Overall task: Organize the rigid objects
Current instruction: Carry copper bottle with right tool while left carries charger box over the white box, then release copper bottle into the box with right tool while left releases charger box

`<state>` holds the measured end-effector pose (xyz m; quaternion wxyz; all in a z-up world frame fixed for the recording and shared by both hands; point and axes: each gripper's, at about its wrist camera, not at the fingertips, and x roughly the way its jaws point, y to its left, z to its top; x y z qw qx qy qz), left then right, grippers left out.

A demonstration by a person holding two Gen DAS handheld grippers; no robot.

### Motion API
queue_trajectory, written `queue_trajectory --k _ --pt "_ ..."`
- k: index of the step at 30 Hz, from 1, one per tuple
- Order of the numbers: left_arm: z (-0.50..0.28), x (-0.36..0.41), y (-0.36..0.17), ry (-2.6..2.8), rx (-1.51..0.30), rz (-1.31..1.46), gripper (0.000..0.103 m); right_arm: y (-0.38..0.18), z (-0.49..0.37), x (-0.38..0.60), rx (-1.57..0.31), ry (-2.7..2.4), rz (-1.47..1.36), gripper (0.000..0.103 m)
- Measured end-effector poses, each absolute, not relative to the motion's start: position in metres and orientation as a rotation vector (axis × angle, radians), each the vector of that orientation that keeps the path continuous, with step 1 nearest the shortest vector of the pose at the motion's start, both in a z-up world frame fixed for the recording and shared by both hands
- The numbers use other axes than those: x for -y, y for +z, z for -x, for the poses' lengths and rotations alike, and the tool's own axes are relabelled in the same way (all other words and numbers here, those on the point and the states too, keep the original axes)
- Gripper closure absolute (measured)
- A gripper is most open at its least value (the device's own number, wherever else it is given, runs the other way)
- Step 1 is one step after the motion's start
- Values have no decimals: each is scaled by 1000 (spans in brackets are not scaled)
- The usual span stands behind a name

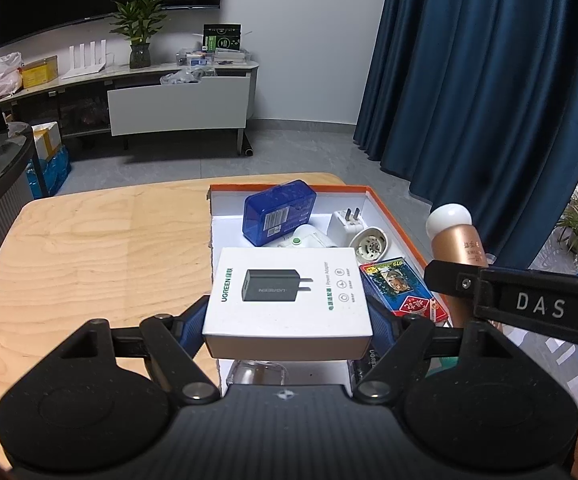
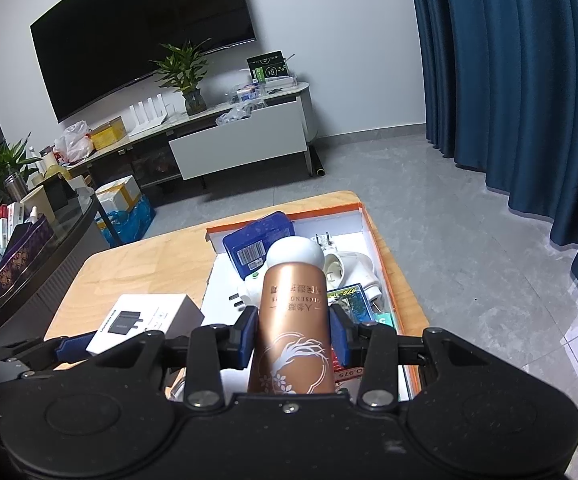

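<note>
While two handheld grippers hang over an orange-rimmed tray [image 1: 393, 216] on a wooden table [image 1: 89, 248], each wrist camera catches what the other misses. From the left wrist, the left gripper [image 1: 287, 316] clamps a white adapter box [image 1: 287, 294] between its blue pads, jaws spread wide to span it, the box held above the tray's near end. Beyond it that view lays open the tray's contents: a blue case [image 1: 279, 212], a white plug [image 1: 347, 222], a round white socket piece [image 1: 369, 242] and a pack of playing cards [image 1: 399, 288]. The right gripper's arm crosses the right edge of that view, lettered "DAS".

From the right wrist, the right gripper [image 2: 293, 338] is closed narrow on a copper bottle [image 2: 293, 320] with a white cap, pads pressed to both its sides, the bottle lying along the fingers over the tray. Only this view shows the bottle's white tree motif; it hides much of the tray, and the adapter box appears at lower left, over the table beside the tray.
</note>
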<state>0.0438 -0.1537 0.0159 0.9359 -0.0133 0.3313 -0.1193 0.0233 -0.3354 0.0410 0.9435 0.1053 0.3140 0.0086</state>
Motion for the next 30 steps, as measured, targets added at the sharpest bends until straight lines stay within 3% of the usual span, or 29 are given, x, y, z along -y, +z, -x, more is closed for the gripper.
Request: queue_trajectory --k 30 --pt "-47 151 3 -236 -719 19 24 24 -43 335 -720 40 -210 54"
